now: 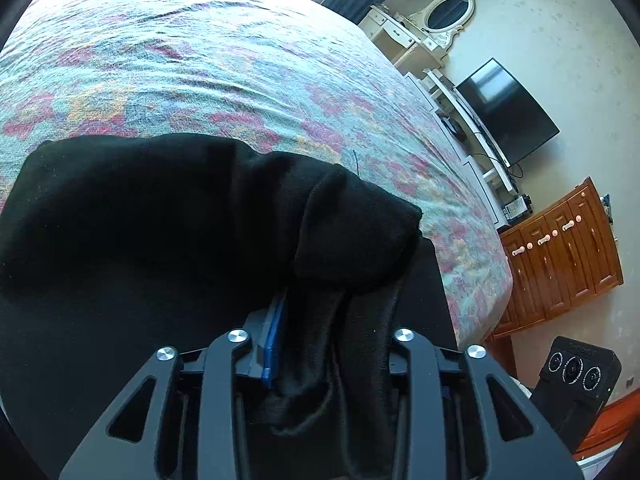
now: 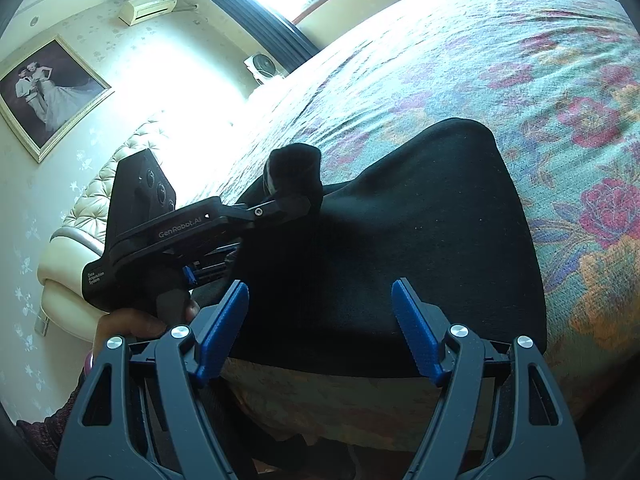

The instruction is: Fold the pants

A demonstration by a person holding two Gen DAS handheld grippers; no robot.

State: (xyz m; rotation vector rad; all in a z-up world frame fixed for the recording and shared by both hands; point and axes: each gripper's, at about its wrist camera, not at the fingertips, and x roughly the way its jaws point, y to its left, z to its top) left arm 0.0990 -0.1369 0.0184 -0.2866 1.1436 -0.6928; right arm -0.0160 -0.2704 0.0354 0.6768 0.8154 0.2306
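Observation:
Black pants (image 1: 140, 208) lie folded in a thick pad on the flowered bedspread (image 1: 200, 60). My left gripper (image 1: 332, 320) hovers at their right end. Its jaws stand apart, with a bunched fold of the black cloth draped loosely between them. One blue pad (image 1: 272, 340) shows; the other is hidden by cloth. In the right wrist view the left gripper (image 2: 296, 200) is held by a hand (image 2: 132, 324), and a tuft of cloth sticks up at its tip. My right gripper (image 2: 320, 328) is open over the near edge of the pants (image 2: 420, 220), with nothing between its blue pads (image 2: 224, 328).
The bed's edge falls away to the right in the left wrist view, where a wooden cabinet (image 1: 568, 248), a television (image 1: 508, 112) and a mirrored dresser (image 1: 440, 16) line the wall. A padded headboard (image 2: 120, 168) stands at the left in the right wrist view. Bare bedspread (image 2: 520, 60) stretches beyond the pants.

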